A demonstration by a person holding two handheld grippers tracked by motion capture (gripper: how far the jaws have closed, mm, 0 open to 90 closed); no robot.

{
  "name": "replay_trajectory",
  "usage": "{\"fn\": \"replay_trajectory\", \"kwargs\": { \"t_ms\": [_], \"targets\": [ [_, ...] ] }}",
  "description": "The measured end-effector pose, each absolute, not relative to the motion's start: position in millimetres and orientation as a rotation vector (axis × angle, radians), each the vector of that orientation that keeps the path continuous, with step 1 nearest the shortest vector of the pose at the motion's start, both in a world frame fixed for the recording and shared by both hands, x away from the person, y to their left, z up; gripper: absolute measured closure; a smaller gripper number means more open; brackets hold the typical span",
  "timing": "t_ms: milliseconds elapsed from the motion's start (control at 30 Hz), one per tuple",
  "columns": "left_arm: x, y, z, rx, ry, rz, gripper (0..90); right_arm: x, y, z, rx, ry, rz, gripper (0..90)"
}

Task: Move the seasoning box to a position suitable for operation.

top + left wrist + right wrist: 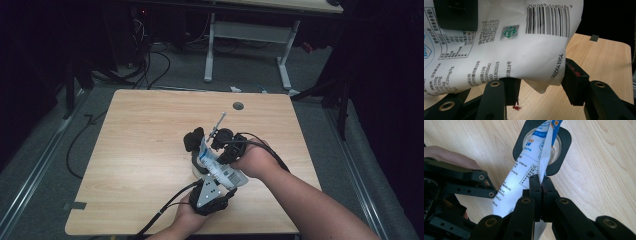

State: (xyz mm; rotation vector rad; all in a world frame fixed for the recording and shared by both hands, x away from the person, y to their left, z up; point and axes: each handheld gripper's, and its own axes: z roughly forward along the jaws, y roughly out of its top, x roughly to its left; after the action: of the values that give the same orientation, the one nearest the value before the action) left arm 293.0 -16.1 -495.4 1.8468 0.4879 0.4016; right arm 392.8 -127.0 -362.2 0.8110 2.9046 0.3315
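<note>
Pinching white pouch [529, 173] edge, right gripper [541, 185] shut; left gripper [539, 82] clamps its bottom; we can't read print; black holder [564, 143] at 12 half-hidden.

My left gripper [207, 192] sits low near me; my right gripper [541, 186] reaches forward, jaws pinched closed.

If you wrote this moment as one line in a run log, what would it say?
left hand-held gripper: shut on white pouch | right hand-held gripper: pinching pouch's edge | pouch's end over black-rimmed container | wooden table
</note>
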Motion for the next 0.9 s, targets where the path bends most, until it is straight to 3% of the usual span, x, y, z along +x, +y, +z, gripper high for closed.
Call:
{"fn": "replay_trajectory", "kwargs": {
  "t_ms": [900],
  "targets": [
    [292.9, -16.6, -492.0, 1.839, 0.483, 0.404, 53.4, 393.9, -126.0, -359.1, 0.814, 2.908, 0.328, 89.4]
  ]
}}
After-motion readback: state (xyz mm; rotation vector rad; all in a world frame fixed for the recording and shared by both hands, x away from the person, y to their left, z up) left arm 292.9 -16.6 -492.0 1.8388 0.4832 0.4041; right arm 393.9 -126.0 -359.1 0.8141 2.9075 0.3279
